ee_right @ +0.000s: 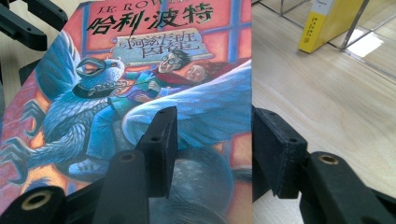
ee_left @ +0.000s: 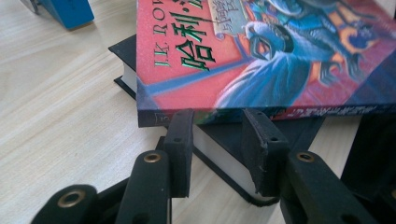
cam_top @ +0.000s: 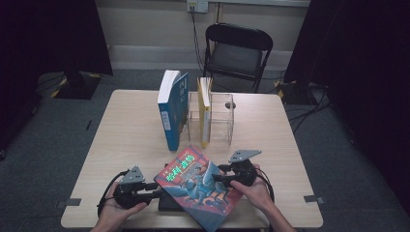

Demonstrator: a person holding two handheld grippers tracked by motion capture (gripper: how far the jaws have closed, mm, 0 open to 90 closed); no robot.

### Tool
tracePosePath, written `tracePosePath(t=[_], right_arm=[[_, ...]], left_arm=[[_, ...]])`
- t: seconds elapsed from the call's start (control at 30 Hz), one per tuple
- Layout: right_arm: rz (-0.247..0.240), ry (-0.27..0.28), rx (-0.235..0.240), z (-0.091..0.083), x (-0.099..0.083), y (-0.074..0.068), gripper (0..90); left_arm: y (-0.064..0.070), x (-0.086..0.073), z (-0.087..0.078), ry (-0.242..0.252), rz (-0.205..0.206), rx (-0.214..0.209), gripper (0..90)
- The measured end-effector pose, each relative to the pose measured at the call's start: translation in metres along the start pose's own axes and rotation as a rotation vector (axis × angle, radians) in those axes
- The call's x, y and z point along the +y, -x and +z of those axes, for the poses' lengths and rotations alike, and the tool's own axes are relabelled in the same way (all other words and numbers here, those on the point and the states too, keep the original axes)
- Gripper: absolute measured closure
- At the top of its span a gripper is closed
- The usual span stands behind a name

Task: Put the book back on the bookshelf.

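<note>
While two hands are steadying it from either side, a red-and-blue illustrated paperback book is lying at an angle on top of a black hardcover book at the near edge of the pale wooden surface. Left of the paperback, the left gripper is sitting with its jaws parted at the book's spine edge, clamping nothing; the left gripper view is showing its pads just short of that edge. Right of the paperback, the right gripper is straddling the book's far edge, jaws apart, one above the cover and one beyond it. Behind the paperback, a tall blue book is standing upright beside a clear acrylic rack holding a yellow book.
</note>
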State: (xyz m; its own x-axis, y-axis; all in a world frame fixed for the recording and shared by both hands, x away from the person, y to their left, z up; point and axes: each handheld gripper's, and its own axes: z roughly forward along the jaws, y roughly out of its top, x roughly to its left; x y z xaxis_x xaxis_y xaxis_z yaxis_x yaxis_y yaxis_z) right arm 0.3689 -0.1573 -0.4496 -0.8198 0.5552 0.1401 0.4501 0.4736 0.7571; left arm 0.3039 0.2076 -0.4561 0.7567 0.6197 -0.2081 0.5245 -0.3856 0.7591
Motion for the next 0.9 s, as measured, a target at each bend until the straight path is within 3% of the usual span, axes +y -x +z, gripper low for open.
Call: tracePosePath(t=[0.07,0.2,0.33,0.4,0.5,0.63,0.9], right_arm=[[-0.002,0.000,-0.003,0.000,0.000,-0.001,52.2],[-0.002,-0.001,-0.005,-0.001,-0.001,-0.001,52.1],[-0.002,0.002,-0.009,-0.001,-0.001,-0.001,52.1],[-0.001,0.004,-0.006,-0.001,-0.002,-0.001,52.1],[0.005,0.003,-0.003,-0.002,-0.002,0.001,51.8],[-0.006,0.002,-0.018,-0.003,-0.002,-0.001,51.5],[0.005,-0.006,-0.007,-0.006,-0.005,-0.002,50.6]], left_arm=[[-0.001,0.001,0.000,0.023,-0.016,-0.012,65.2],[-0.002,0.006,0.003,0.031,0.000,0.009,63.8],[0.001,-0.001,0.005,-0.023,-0.015,-0.028,64.9],[0.004,0.001,0.007,-0.023,-0.010,-0.017,61.2],[0.000,0.002,0.010,-0.009,-0.045,-0.029,58.4],[-0.003,0.004,0.012,-0.003,-0.052,-0.025,58.3],[-0.010,0.008,0.016,0.015,-0.105,-0.043,55.1]])
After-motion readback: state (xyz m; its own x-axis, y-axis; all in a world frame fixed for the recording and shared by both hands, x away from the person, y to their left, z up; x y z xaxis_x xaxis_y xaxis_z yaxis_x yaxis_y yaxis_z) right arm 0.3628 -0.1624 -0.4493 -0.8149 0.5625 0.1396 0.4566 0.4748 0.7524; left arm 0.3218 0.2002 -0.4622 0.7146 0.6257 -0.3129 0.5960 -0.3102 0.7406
